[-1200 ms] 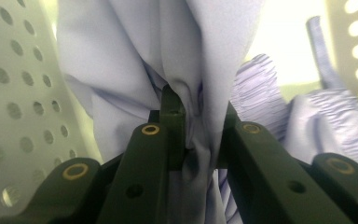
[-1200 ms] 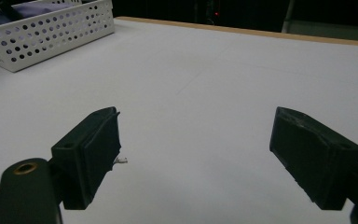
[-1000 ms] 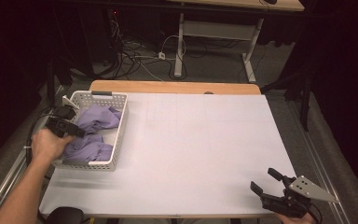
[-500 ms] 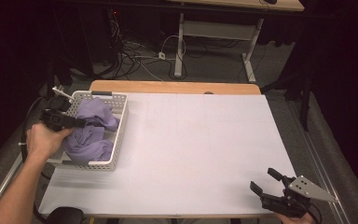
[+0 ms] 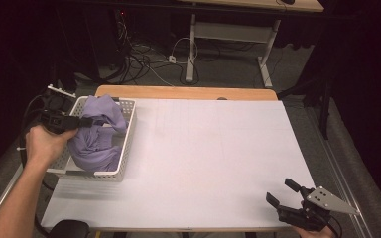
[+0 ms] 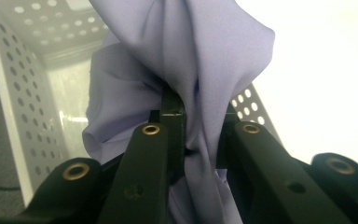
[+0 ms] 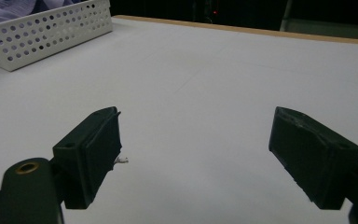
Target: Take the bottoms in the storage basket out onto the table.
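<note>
1. Cloth (image 5: 96, 136), lilac and bunched, is pinched between the pressed-together jaws of the left gripper (image 5: 83, 120) and held partly above the white perforated basket (image 5: 124, 153) at the table's (image 5: 203, 148) left edge, seemingly so it can be drawn out.
2. The bulk is seen draped inside the basket.
3. The right gripper (image 5: 284, 193) is kept spread and empty at the near right corner, likely in readiness.

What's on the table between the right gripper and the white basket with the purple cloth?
Nothing: in the high view, bare white table runs from the right gripper to the basket holding the purple cloth.
</note>
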`<state>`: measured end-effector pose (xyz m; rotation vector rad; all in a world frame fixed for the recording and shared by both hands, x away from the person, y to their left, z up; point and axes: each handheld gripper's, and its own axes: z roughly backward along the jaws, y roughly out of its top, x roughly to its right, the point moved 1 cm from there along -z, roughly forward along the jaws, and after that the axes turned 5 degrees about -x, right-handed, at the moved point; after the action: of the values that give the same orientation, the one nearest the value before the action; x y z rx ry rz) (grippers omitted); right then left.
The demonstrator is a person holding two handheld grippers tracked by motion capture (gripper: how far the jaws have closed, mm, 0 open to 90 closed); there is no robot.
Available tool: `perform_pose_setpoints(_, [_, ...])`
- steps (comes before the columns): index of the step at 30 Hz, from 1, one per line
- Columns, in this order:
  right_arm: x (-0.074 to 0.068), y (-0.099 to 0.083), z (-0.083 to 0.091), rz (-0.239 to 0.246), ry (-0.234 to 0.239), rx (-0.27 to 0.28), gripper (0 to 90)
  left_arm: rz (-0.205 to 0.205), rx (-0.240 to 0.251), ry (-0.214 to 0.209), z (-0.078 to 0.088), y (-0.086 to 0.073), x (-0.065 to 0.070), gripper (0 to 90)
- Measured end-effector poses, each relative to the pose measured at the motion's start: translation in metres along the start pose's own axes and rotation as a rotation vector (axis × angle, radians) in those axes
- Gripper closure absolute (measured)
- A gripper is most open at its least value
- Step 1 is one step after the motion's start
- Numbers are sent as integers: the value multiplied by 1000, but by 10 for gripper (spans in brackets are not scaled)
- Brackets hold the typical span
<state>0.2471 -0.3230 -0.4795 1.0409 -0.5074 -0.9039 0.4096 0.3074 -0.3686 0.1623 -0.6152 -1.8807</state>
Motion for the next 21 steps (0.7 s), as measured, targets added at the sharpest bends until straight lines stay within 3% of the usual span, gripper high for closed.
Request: perform_pose_setpoints(21, [0,0,0,-1,2,-1,174,-12,60,-46,21,10,11,796])
